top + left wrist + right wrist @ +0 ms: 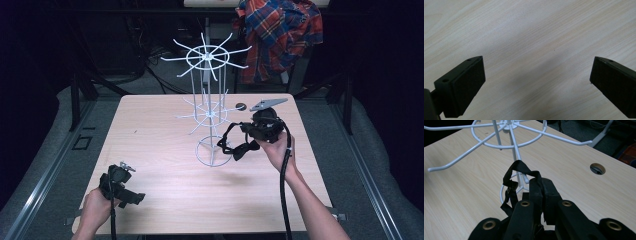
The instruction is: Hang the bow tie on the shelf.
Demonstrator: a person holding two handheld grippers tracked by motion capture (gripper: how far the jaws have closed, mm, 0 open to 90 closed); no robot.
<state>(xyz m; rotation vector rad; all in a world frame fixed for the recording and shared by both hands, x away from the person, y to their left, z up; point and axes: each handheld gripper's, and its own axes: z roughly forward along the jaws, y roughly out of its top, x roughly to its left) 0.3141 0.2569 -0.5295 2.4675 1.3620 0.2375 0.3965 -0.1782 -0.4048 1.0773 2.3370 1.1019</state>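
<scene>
A pale wooden table (160,125) holds a tall white wire rack (210,107) with spoked hooks. A plaid shirt (277,32) hangs behind. The right gripper (541,192) clamps a black strap (520,168), looped beside a lower hook. The left gripper (536,75) hovers wide open, empty, over bare wood.

The tabletop (165,190) was a pale, light-wood tone with fine streaky grain running across it, and the wire rack (207,107) standing on it was white all over, hooks, rings and post alike. The strap (522,173) looped near the rack was plain black, and both the left hand-held gripper (120,186) and the right hand-held gripper (260,131) were black too, the right one topped by a grey plate and showing brass-coloured rivets in its own view. Behind the tabletop hung a plaid shirt (278,32) in red, blue and white checks against a dark, near-black background.
</scene>
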